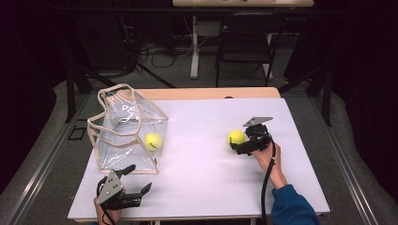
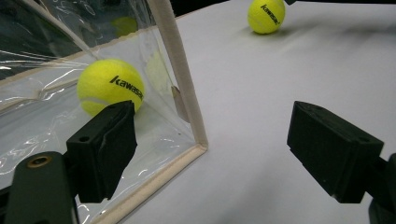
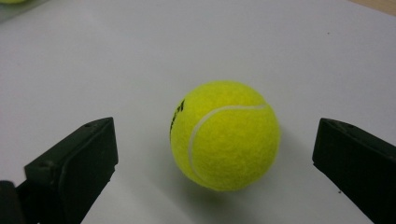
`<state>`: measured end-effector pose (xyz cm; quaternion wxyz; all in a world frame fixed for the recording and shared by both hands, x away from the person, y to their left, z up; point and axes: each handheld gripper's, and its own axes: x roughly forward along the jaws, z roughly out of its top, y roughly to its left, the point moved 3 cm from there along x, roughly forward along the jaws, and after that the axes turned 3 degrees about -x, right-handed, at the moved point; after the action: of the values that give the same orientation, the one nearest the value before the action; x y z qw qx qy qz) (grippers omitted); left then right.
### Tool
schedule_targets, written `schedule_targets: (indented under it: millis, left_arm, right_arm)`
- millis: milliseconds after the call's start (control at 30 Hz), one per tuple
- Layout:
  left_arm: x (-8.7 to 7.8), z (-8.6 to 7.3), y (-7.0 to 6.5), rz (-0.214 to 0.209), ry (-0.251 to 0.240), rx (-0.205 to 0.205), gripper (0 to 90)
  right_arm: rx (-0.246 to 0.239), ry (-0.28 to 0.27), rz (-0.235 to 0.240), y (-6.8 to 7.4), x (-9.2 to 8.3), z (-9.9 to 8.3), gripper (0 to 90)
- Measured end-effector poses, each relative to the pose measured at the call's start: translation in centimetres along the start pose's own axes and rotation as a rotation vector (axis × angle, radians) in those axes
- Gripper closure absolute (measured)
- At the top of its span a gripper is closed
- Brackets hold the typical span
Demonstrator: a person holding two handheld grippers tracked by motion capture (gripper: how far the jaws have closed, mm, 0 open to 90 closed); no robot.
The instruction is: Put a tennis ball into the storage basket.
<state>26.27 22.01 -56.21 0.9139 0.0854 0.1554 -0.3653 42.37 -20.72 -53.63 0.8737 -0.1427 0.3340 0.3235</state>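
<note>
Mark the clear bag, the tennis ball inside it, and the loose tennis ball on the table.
clear bag (image 1: 132,123), high view, front transparent wall.
tennis ball in the bag (image 2: 110,87), left gripper view, its felt above the printed logo.
loose tennis ball (image 3: 226,135), right gripper view, middle of its felt.

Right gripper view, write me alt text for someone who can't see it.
A yellow tennis ball rests on a white table, centred between the open black jaws of the right gripper, which do not touch it.
</note>
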Motion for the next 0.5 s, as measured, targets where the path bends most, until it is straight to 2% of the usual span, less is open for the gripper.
schedule_targets:
  millis: [233,300,500]
  left_arm:
    - [0.1,0.0,0.1,0.0,0.003,0.003,16.0]
    - [-0.2,0.1,0.0,0.002,-0.004,0.005,16.0]
    - [-0.2,0.0,0.0,-0.003,0.003,0.002,16.1]
  right_arm:
    - [0.02,0.0,0.025,-0.3,0.8,0.2,0.0]
    - [0.026,0.022,0.028,-0.4,1.3,0.1,0.0]
    - [0.032,0.04,0.039,-0.4,2.2,0.0,0.0]
